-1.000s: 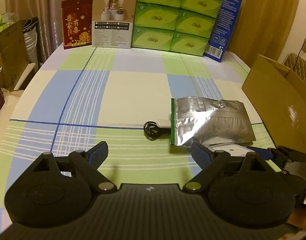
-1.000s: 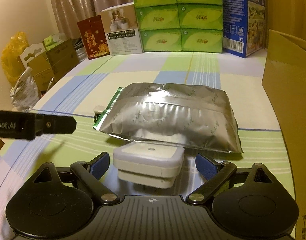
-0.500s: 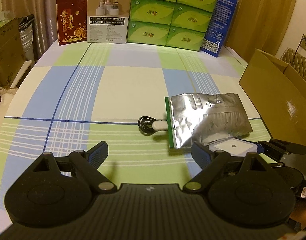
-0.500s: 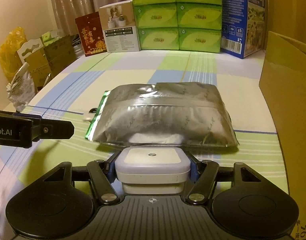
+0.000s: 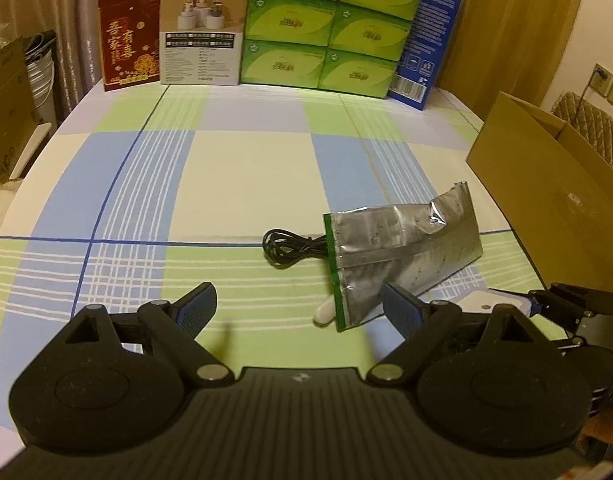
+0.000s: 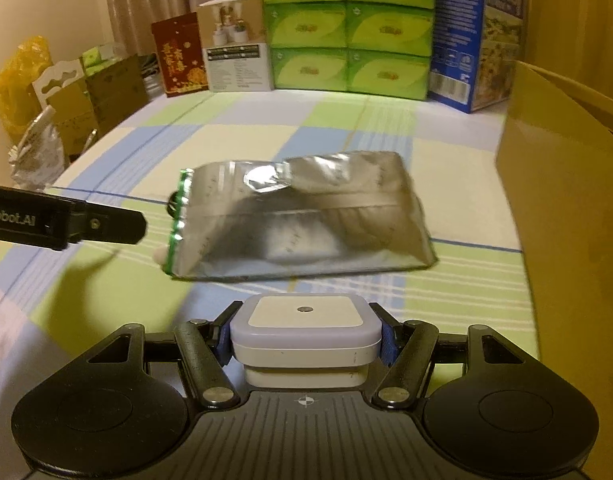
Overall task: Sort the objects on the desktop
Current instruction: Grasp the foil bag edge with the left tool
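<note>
My right gripper is shut on a white square plug-in device, held just above the checked tablecloth. The same device shows at the right edge of the left wrist view. Beyond it lies a silver foil bag with a green edge, its far corner curled up. A coiled black cable pokes out from under the bag's left side, and a white plug end lies by its near corner. My left gripper hovers open over the cloth, nothing between its fingers.
A tall brown cardboard box stands at the right. Stacked green tissue packs, a blue carton, a white product box and a red packet line the far edge. Boxes and bags sit beyond the left edge.
The right jaws closed on the white device and drew it out from under the foil bag. The bag shifted and its corner curled up. The left gripper stayed open in place.
</note>
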Tool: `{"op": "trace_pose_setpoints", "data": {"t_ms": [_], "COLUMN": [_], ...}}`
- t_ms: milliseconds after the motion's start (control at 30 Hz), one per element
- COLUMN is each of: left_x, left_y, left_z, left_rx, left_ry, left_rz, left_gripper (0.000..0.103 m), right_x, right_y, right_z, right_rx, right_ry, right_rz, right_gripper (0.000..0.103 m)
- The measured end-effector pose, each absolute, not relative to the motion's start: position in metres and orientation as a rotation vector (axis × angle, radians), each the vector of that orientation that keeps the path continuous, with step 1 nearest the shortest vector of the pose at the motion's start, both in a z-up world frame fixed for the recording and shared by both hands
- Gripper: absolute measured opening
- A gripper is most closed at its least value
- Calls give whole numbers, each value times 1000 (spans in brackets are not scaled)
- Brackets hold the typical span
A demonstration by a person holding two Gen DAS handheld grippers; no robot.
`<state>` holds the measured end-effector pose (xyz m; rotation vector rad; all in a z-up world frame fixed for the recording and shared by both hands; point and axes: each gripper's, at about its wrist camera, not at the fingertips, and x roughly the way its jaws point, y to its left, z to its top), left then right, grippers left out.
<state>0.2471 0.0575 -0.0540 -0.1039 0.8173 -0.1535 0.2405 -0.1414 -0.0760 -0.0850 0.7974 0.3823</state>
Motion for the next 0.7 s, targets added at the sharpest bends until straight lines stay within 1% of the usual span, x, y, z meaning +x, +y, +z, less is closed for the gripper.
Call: {"op": "trace_pose_setpoints", "data": {"t_ms": [200, 400, 633, 700], "left_x": [246, 246, 245, 245], "left_y": [49, 45, 44, 44], "left_z": [-55, -56, -56, -57], "left_rx": [-69, -58, -57, -56], "left_ry": [817, 817, 816, 817], "left_rz": [-192, -205, -204, -203], "left_gripper": [87, 87, 87, 87], "right_x": [232, 229, 231, 232], "right_y": [-148, -154, -150, -149], "right_z": [-79, -79, -79, -80], "right_rx": [-135, -106, -94, -87], "right_ry": [804, 805, 793, 790], "right_rz": [381, 381, 387, 384], "right_gripper": [62, 63, 73, 75]}}
